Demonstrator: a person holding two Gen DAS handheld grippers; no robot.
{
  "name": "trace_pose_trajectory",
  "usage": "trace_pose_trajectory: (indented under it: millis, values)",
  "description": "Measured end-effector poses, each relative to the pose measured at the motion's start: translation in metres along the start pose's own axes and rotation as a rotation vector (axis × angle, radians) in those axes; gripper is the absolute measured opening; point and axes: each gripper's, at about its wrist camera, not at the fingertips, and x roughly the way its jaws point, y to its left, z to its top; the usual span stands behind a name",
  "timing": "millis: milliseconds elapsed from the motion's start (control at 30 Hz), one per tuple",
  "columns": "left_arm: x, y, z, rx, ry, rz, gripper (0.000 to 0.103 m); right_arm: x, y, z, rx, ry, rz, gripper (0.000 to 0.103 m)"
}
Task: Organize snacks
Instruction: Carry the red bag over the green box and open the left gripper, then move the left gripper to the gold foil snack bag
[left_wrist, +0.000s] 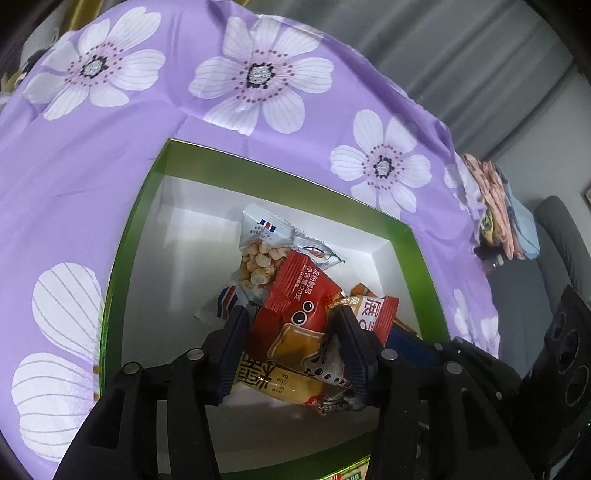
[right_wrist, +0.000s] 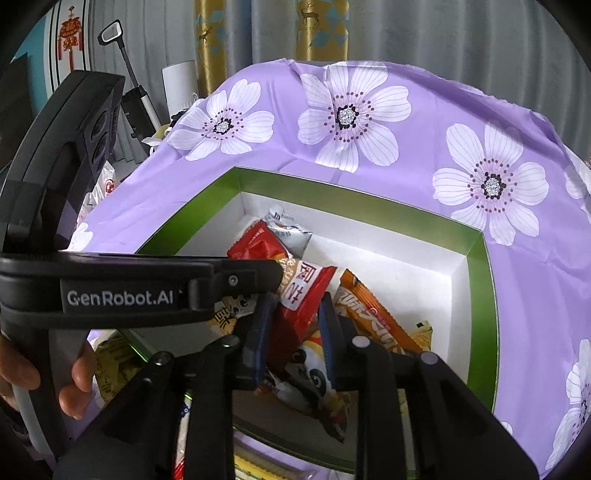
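While both tools are hanging over the box, this is what's showing:

left tool (left_wrist: 291, 321): fingers standing apart, straddling the red snack packet (left_wrist: 295, 306); the pads look to be touching its sides or nearly so, but I cannot tell whether it is actually clamping.
right tool (right_wrist: 295, 317): fingers sitting narrow on a second red packet (right_wrist: 299, 295) with white characters; pads pressing both sides, so it is clamping that packet.
box (left_wrist: 122, 258): green rim, white inside, sitting on the worktop; snacks are piling in its near half, far half showing bare white floor.
snacks in box: white packet with puffed balls (left_wrist: 258, 254) lying under the far end of the red snack packet; yellow-orange packet (left_wrist: 291, 384) lying below the left tool; orange packet (right_wrist: 373, 317) lying just right of the right tool; panda-print packet (right_wrist: 314, 376) lying under the right tool's fingers.
worktop: covered by a purple cloth with white flowers (left_wrist: 258, 74), draping over the far edge.
outside the box: more packets (right_wrist: 110, 362) lying on the cloth by the near left corner, seen in the right wrist view.
hand (right_wrist: 48, 373): gripping the left tool's handle, fingers showing at the left edge of the right wrist view.
background: grey curtain (right_wrist: 443, 29) hanging behind the worktop.
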Motion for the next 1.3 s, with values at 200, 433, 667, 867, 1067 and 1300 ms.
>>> trace_pose_trajectory:
  millis: [200,433,667,867,1067,1300]
  values:
    - [-0.019,-0.005,0.001,-0.014,-0.031,-0.062,0.072,-0.026,-0.01,-0.002,0.048,-0.074,-0.022,0.06]
    - [-0.067,-0.007,-0.003,-0.028,-0.14,-0.122,0.092,-0.064,-0.024,-0.017,0.12,-0.13,-0.013,0.062]
    - [-0.117,0.009,-0.031,-0.022,-0.237,0.065,0.092,-0.094,-0.018,-0.043,0.115,-0.142,0.003,0.065]
    - [-0.139,0.038,-0.072,-0.063,-0.274,0.193,0.092,-0.112,-0.002,-0.067,0.109,-0.15,0.021,0.065]
    - [-0.136,0.054,-0.096,-0.094,-0.236,0.147,0.092,-0.118,0.011,-0.1,0.155,-0.126,0.06,0.065]
    - [-0.118,0.067,-0.102,-0.141,-0.159,0.04,0.092,-0.107,0.046,-0.119,0.128,-0.058,0.177,0.065]
